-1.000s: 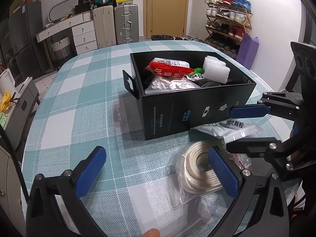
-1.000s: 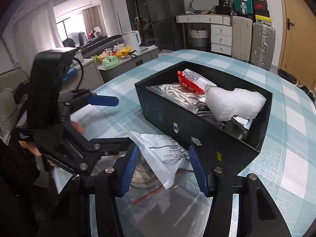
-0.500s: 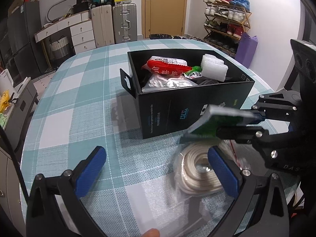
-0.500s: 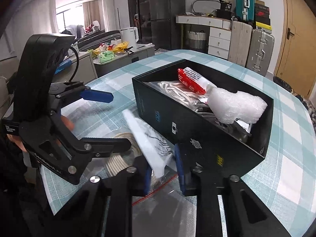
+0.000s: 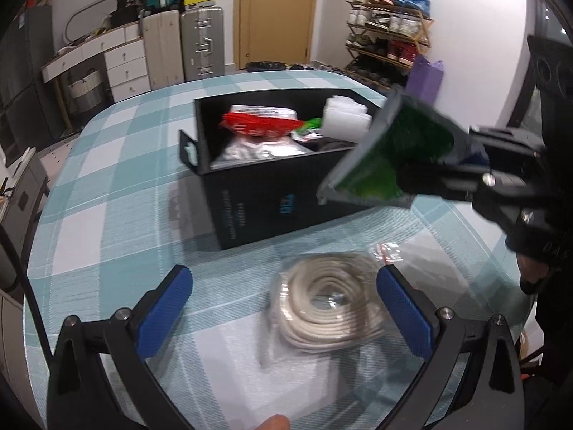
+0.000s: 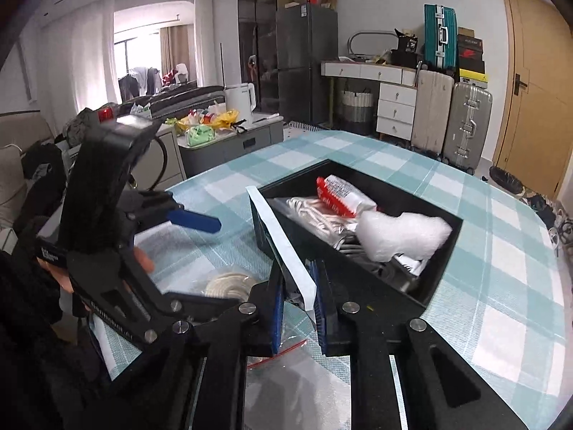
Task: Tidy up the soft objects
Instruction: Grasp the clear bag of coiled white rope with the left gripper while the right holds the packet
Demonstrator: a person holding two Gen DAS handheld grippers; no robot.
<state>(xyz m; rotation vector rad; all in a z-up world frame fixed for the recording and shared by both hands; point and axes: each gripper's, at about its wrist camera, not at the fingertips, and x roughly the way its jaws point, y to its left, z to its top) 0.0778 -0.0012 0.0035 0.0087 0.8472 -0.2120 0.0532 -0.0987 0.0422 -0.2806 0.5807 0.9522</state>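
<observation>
Blue fingers [image 6: 277, 313] of the right gripper [image 6: 299, 313] are pinched tight on a flat green and grey packet [image 5: 390, 157], held up in the air beside the black cardboard box [image 5: 272, 200]. The left gripper [image 5: 286, 311] is wide open and holds nothing. Between its fingers, a coil of white rope in a clear bag [image 5: 327, 304] lies on the teal checked tablecloth [image 5: 107, 208]. The box has a blue logo and small writing, too blurry to read. Inside are a red and white packet [image 6: 336, 193] and white bubble wrap [image 6: 401, 233].
</observation>
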